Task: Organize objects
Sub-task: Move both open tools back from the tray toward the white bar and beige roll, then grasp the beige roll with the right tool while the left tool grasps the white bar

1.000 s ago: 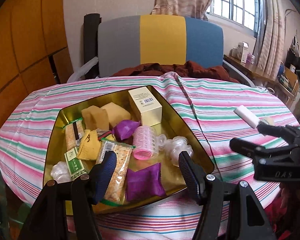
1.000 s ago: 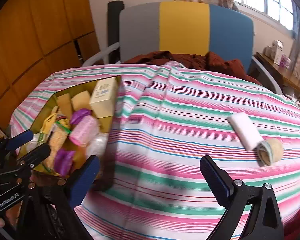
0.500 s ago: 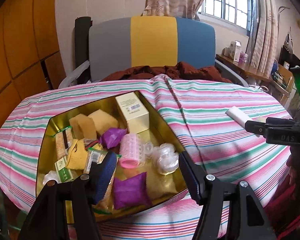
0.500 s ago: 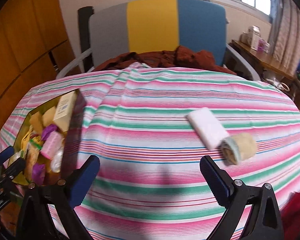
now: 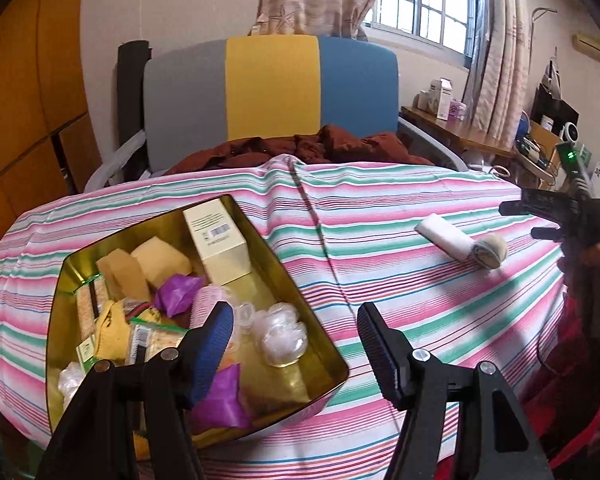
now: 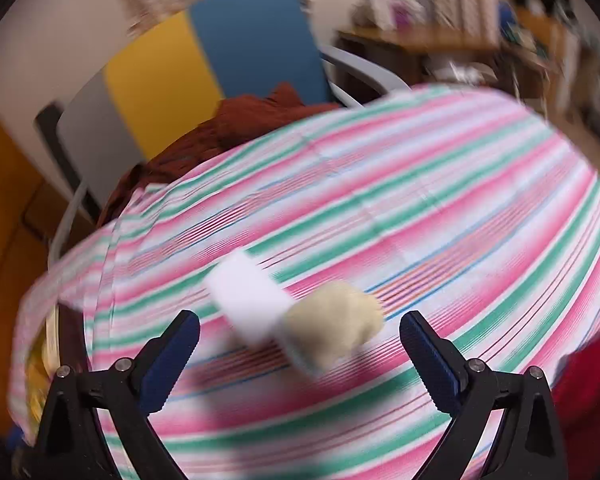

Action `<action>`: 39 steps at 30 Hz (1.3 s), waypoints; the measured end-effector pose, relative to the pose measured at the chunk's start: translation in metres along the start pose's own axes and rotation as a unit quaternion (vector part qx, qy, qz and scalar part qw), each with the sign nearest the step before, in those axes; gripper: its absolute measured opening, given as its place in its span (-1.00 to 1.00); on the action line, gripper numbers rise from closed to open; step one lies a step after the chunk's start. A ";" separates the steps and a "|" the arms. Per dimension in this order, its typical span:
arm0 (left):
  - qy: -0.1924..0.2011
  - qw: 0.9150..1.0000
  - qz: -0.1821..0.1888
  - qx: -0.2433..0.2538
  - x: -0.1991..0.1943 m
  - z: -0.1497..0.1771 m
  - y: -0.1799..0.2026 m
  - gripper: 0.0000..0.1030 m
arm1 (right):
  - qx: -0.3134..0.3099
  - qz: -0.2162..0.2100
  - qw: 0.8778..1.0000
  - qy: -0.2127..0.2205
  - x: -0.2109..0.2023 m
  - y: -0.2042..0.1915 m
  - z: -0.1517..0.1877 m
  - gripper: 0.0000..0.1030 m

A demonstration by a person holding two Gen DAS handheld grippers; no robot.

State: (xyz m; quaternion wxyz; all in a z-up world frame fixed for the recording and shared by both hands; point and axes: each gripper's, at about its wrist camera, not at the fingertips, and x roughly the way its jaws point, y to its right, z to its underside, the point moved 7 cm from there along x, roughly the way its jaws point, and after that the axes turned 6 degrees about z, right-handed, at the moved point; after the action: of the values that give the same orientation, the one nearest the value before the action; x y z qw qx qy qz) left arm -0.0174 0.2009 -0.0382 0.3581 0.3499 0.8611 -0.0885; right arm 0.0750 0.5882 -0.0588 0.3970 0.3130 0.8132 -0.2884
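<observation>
**Open tongs above a striped table, with a white block and beige roll ahead**

The right tongs (image 6: 300, 334) are held wide open with nothing gripped. A white block (image 6: 248, 294) and a beige roll (image 6: 336, 330) touching its end are seen on the striped tablecloth (image 6: 440, 200), just ahead of and between the blue fingertips (image 6: 430, 350); the view is blurred. The left tongs (image 5: 294, 330) are also spread open and empty, held over the near right corner of a gold tin (image 5: 320, 346). The tin is filled with a cream box (image 5: 216, 242), sponges (image 5: 160, 258), purple packets (image 5: 178, 290) and clear plastic pieces (image 5: 280, 338). The block and roll lie well apart from the tin, with bare cloth between. A chair (image 5: 272, 92) is seen behind the table.
</observation>
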 end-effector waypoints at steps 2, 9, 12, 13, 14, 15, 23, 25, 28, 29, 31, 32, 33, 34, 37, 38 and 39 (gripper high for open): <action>-0.002 1.000 0.005 0.005 0.003 -0.003 0.006 0.27 | 0.030 -0.014 0.999 -0.015 0.012 0.012 -0.001 0.96; -0.015 0.999 0.033 0.019 0.017 -0.010 0.032 0.27 | 0.030 -0.001 0.999 -0.034 0.026 0.016 0.001 0.96; -0.022 0.998 0.045 0.023 0.021 -0.009 0.043 0.27 | -0.017 0.008 0.998 -0.053 0.035 0.002 0.008 1.00; -0.024 0.998 0.049 0.026 0.022 -0.008 0.046 0.27 | -0.038 0.020 0.997 -0.056 0.037 -0.003 0.010 1.00; -0.026 0.998 0.053 0.029 0.023 -0.007 0.048 0.27 | -0.061 0.035 0.996 -0.054 0.039 -0.008 0.011 1.00; -0.027 0.998 0.056 0.030 0.023 -0.006 0.051 0.27 | -0.084 0.053 0.994 -0.049 0.040 -0.012 0.011 1.00; -0.035 0.997 0.068 0.024 0.026 -0.003 0.052 0.27 | -0.124 0.092 0.986 -0.060 0.051 -0.011 0.014 0.99; -0.036 0.997 0.071 0.022 0.027 -0.004 0.053 0.27 | -0.121 0.085 0.987 -0.063 0.054 -0.009 0.015 0.88; -0.036 0.996 0.074 0.023 0.028 -0.006 0.056 0.27 | -0.122 0.089 0.986 -0.068 0.054 -0.007 0.017 0.46; -0.037 0.996 0.076 0.025 0.029 -0.006 0.058 0.27 | -0.118 0.086 0.987 -0.069 0.052 -0.006 0.017 0.43; -0.038 0.996 0.079 0.025 0.030 -0.007 0.061 0.27 | -0.110 0.083 0.988 -0.068 0.051 -0.005 0.017 0.36; -0.040 0.996 0.081 0.025 0.032 -0.008 0.062 0.27 | -0.102 0.081 0.990 -0.063 0.048 -0.003 0.015 0.30; -0.042 0.995 0.083 0.025 0.033 -0.009 0.064 0.27 | -0.093 0.083 0.991 -0.056 0.044 0.000 0.013 0.26; -0.044 0.995 0.086 0.024 0.035 -0.010 0.066 0.27 | -0.085 0.093 0.991 -0.048 0.040 0.005 0.011 0.26; -0.048 0.995 0.089 0.025 0.041 -0.015 0.072 0.27 | -0.058 0.118 0.991 -0.035 0.032 0.021 0.006 0.26; -0.050 0.994 0.092 0.025 0.043 -0.017 0.075 0.27 | -0.050 0.114 0.991 -0.039 0.032 0.024 0.006 0.26; -0.054 0.994 0.097 0.025 0.046 -0.018 0.078 0.27 | -0.044 0.113 0.991 -0.049 0.034 0.026 0.008 0.26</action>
State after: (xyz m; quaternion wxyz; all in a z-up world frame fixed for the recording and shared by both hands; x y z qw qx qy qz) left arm 0.0018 0.2907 -0.0486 0.4022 0.4349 0.8003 -0.0933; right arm 0.0814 0.6083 -0.0970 0.4799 0.3703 0.7642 -0.2205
